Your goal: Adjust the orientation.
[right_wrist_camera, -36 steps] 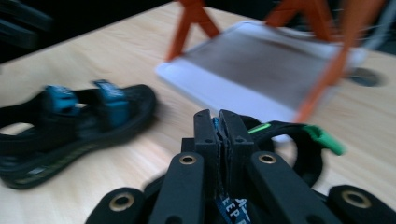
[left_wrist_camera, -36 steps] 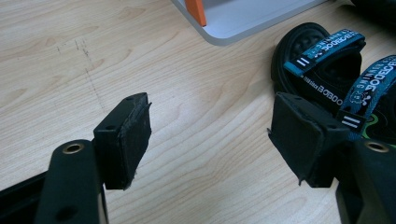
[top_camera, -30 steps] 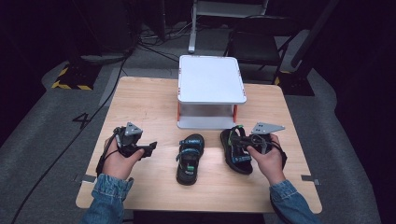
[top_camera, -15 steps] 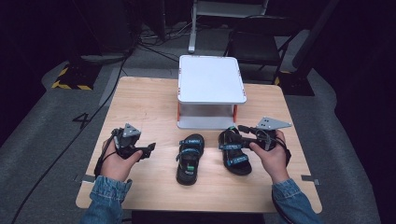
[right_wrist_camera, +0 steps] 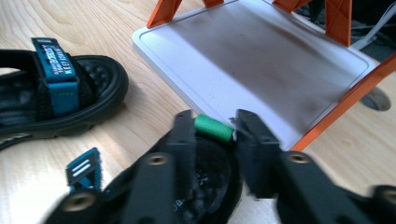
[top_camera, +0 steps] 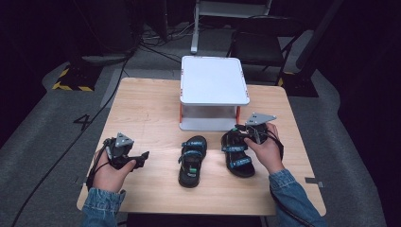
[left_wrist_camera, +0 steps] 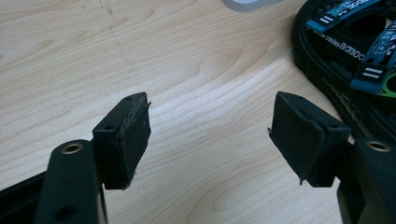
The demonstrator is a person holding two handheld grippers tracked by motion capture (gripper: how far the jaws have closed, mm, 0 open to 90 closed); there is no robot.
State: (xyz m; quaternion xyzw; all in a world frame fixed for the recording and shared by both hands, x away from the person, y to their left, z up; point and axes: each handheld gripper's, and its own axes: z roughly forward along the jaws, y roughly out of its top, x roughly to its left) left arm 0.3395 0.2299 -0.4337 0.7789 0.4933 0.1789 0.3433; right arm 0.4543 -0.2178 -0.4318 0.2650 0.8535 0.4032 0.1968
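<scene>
Meanwhile the right gripper (top_camera: 247,134) has moved up the right sandal (top_camera: 238,152) since half a second ago, from over its middle to its end nearest the white shelf stand (top_camera: 213,79); the left gripper (top_camera: 140,157) and the left sandal (top_camera: 191,160) lie where they were. In the right gripper view the jaws are narrowed onto the black rim of the right sandal (right_wrist_camera: 205,172), with a small green ribbed roll (right_wrist_camera: 213,128) between their tips; whether they pinch the roll or the sandal itself is hard to make out, as this part is blurred. The stand's lower tray (right_wrist_camera: 261,60) lies just beyond, on orange legs. In the left gripper view the left gripper (left_wrist_camera: 210,130) hovers over bare counter (left_wrist_camera: 140,51) with its jaws wide and nothing between them, and the left sandal (left_wrist_camera: 345,56) is cut off at the upper right. Both sandals are black with teal straps, side by side near the counter's front edge.
</scene>
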